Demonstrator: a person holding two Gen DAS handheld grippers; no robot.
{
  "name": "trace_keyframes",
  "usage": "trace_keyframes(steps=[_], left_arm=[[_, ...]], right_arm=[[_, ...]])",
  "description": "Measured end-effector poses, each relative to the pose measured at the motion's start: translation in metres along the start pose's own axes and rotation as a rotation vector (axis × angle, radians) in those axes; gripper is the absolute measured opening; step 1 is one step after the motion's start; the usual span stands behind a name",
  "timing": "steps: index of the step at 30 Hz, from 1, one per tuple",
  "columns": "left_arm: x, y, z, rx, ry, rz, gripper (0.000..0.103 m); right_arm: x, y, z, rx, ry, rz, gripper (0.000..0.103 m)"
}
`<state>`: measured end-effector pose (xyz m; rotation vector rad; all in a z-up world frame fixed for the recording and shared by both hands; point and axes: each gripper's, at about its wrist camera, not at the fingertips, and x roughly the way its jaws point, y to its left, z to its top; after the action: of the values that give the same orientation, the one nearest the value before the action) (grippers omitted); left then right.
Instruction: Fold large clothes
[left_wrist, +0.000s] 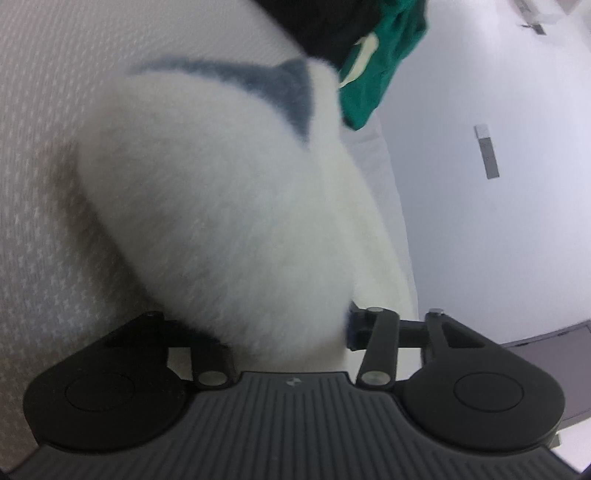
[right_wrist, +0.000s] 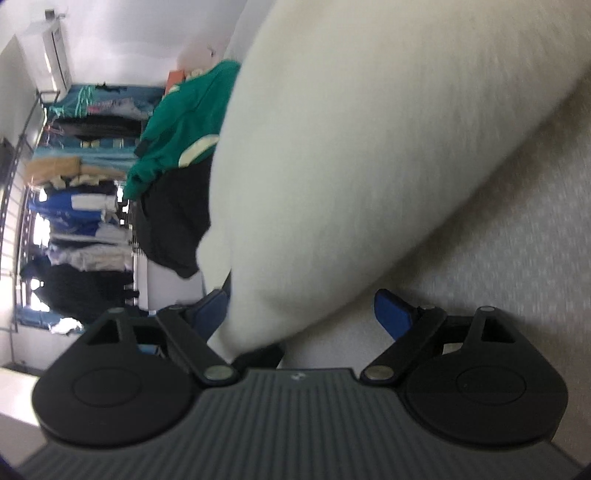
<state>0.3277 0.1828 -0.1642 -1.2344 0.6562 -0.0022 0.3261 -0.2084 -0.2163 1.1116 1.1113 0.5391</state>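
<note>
The fleece (left_wrist: 221, 206), a thick white fluffy garment with a grey-blue wedge marking near its far end, lies bunched on the bed (left_wrist: 40, 155), whose pale cover has a fine woven pattern. In the left wrist view its near end reaches down between the fingers of the left tongs (left_wrist: 273, 328); the fabric fills the gap, hiding the left finger, and lies against the blue pad of the right finger (left_wrist: 352, 326), so these tongs appear closed on the fleece, though the blur and the pile leave the contact on the hidden side unclear. In the right wrist view the fleece (right_wrist: 369, 166) slopes down from the upper right, and a rounded fold of it sits inside the right tongs (right_wrist: 303, 314). Their blue pads stand wide apart: the left pad (right_wrist: 208, 306) is just beside the fabric, the right pad (right_wrist: 391, 314) is clear of it with bare bed cover between, so these tongs are open around the fold rather than clamped on it. Beyond the fleece lie a green garment (right_wrist: 181, 125) with a cream patch and a black garment (right_wrist: 173, 221) under it. Further off in the right wrist view hangs a rack of clothes (right_wrist: 77, 192), and a white wall (left_wrist: 498, 221) stands behind the bed in the left wrist view.
</note>
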Motion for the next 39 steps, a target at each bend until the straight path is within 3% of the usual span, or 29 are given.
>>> trace_keyframes(steps=[6,15,19,21,27,33,39], left_arm=[[0.001,-0.006,0.003,0.021,-0.013,-0.019,0.049],[-0.008,0.009,0.012,0.01,-0.011,-0.038,0.049],[-0.01,0.015,0.011,0.026,-0.013,-0.036,0.049],[-0.009,0.015,0.014,0.041,-0.007,-0.029,0.049],[-0.01,0.004,0.016,0.087,-0.012,-0.008,0.049],[-0.03,-0.002,0.011,0.126,-0.049,-0.026,0.045],[-0.059,-0.002,0.0,0.125,-0.016,-0.069,0.045]], right_arm=[[-0.012,-0.014,0.017,0.113,-0.126,0.028,0.087],[-0.057,-0.034,0.028,0.167,-0.397,-0.006,0.087],[-0.056,-0.037,0.03,0.154,-0.407,-0.016,0.085],[-0.053,-0.036,0.031,0.118,-0.409,-0.054,0.071],[-0.056,-0.03,0.033,0.068,-0.422,-0.077,0.047],[-0.072,-0.01,0.019,-0.053,-0.443,-0.062,0.041],[-0.099,0.01,0.002,-0.127,-0.437,-0.041,0.041]])
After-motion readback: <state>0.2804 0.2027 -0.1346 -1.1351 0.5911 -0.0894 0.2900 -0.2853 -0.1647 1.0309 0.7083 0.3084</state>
